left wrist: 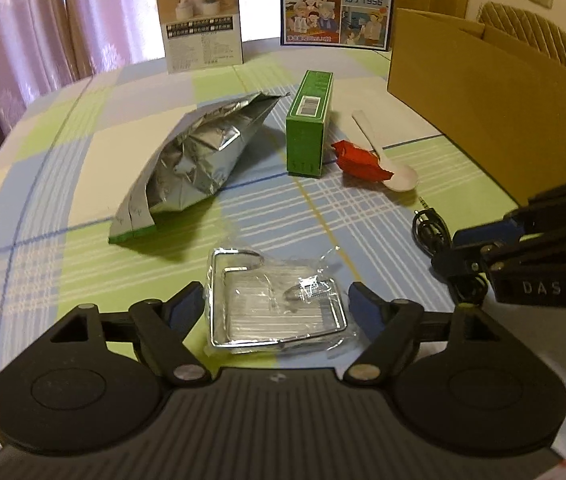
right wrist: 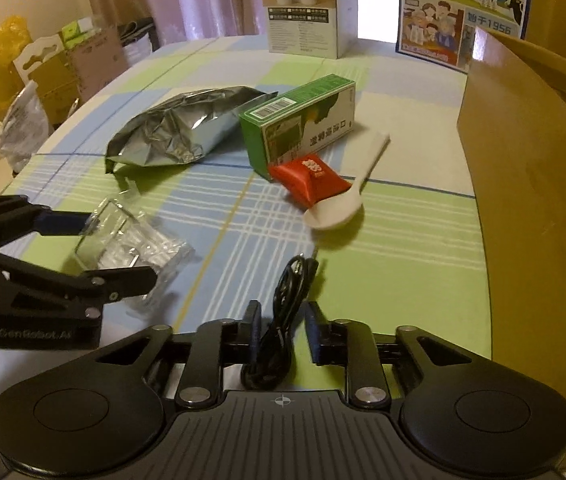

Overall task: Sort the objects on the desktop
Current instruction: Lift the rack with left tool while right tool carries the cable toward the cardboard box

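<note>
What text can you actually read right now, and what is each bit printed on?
"DAS": right gripper body.
"GenRobot.AI": left gripper body.
"1956", after two Chinese characters: blue milk carton.
Chinese characters on the green box and red packet: too blurred.
White box print: too small.

Crinkled foil bag looked shiny metallic; chrome wire rack sat in clear glossy plastic wrap. Checked cloth covered the desk, matt; cardboard box plain and matt.

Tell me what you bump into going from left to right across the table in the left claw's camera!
Silver foil bag → wire rack in clear wrap → green box → red packet → white spoon → black cable → cardboard box.
</note>
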The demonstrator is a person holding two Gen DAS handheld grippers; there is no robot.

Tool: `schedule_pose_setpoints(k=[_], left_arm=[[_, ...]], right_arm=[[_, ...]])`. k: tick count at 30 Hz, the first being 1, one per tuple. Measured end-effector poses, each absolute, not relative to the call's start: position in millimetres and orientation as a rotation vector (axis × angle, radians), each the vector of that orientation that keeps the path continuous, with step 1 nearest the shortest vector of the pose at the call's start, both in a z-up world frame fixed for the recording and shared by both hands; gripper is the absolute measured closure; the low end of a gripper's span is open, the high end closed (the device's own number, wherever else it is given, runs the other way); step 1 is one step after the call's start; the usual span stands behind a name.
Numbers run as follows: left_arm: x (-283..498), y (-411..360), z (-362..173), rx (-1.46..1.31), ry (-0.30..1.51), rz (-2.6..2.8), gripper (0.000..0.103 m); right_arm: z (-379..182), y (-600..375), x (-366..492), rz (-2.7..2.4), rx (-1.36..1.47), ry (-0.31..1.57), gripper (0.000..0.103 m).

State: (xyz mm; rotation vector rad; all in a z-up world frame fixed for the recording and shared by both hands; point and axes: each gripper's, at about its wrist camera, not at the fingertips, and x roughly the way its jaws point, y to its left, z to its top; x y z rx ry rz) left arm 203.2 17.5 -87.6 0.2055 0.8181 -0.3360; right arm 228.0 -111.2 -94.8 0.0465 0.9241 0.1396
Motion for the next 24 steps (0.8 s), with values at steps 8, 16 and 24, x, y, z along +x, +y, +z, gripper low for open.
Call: schedule_pose_setpoints(k=[8,16,24], left_arm=[[206.2,15.6,-92.5,0.230,0.834,-0.347,0.028],[211.0,22.2,-94.4,0.170,0.879,-0.348,0.037],[210.2,21.2,-86.0,0.144,0.848,-0.352,0.037]], right_arm=[[-100.9,-106.6,236.1,0.147,0.040,0.921,0.075],[-101.5,-102.1,239.7,0.124,0.023,0.922,0.090],[-93.1,-107.5,238.7,0.122,0.090,0.894,0.092]])
